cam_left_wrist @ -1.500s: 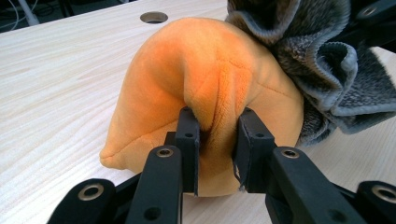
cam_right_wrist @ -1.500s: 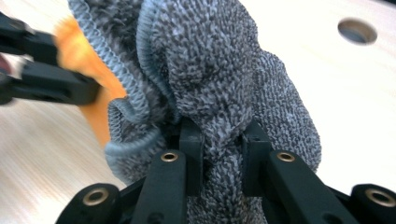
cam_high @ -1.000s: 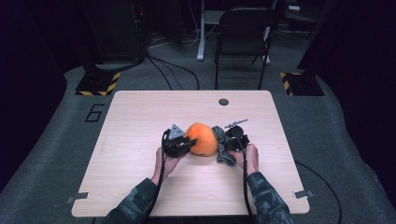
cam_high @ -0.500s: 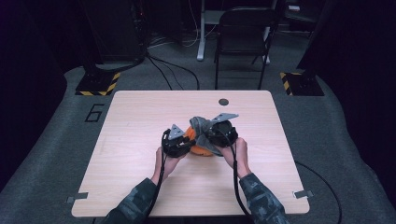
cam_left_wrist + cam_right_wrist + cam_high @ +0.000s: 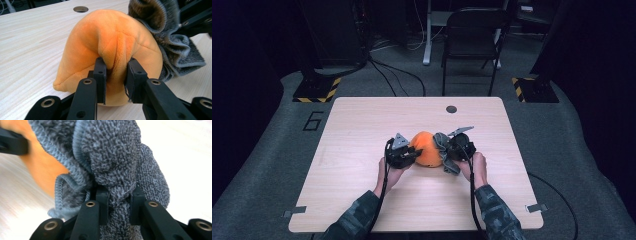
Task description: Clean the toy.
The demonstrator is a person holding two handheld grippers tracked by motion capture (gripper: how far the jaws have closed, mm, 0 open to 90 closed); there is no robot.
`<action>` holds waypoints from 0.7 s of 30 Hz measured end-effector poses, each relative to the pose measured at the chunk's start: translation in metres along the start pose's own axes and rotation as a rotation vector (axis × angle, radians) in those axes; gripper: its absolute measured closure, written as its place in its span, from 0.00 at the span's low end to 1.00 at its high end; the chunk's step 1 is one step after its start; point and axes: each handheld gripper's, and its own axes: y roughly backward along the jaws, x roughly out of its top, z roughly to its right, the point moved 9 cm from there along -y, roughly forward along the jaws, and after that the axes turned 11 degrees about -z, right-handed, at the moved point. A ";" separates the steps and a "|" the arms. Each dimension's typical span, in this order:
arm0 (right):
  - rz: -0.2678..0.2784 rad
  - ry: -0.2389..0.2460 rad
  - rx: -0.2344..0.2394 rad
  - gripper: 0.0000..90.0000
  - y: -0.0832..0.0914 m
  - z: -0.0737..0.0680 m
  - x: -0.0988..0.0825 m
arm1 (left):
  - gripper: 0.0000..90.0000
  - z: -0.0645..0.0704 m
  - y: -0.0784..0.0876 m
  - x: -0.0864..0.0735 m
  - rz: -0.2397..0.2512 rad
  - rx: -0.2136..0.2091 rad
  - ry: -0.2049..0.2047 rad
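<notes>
An orange plush toy [image 5: 427, 148] lies mid-table, rounded and soft. My left gripper [image 5: 412, 155] is at its left side, shut on a pinched fold of the orange plush [image 5: 112, 50]. A bunched grey cloth [image 5: 443, 149] hangs against the toy's right side. My right gripper [image 5: 451, 152] is shut on that grey cloth [image 5: 115, 165], whose folds bulge above the jaws. Behind the cloth, a patch of the orange toy [image 5: 42, 167] shows at the left of the right gripper view. The other gripper's black frame [image 5: 195, 15] shows at the top right of the left gripper view.
The light wooden table [image 5: 362, 130] has a round cable hole [image 5: 451, 109] near its far edge. A black chair [image 5: 472, 40] stands beyond the table. Yellow-black striped stand bases [image 5: 317, 90] sit on the floor at both far corners.
The right gripper swung over the top of the toy with the grey cloth half a second ago, then came back to the toy's right side. The left gripper stayed put.
</notes>
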 end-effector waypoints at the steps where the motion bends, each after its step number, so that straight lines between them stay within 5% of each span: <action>1: -0.011 -0.008 0.001 0.84 -0.004 0.003 -0.002 | 0.81 0.000 0.000 0.000 -0.001 0.001 -0.004; 8: -0.074 -0.058 0.010 0.84 -0.029 0.017 -0.016 | 0.80 -0.001 0.002 -0.001 -0.008 -0.003 -0.011; 11: -0.068 -0.042 -0.028 0.84 -0.019 0.020 -0.012 | 0.80 -0.003 0.002 0.000 0.002 0.003 -0.005; 13: -0.003 -0.044 -0.026 0.84 -0.001 0.020 -0.004 | 0.80 -0.003 0.002 0.000 0.002 0.003 -0.003; 17: 0.134 -0.017 0.006 0.84 0.037 0.002 0.018 | 0.80 -0.002 0.001 0.000 0.003 0.005 -0.010; 21: 0.100 0.045 -0.004 0.84 0.025 -0.018 0.022 | 0.76 -0.002 0.002 0.000 0.000 0.003 -0.011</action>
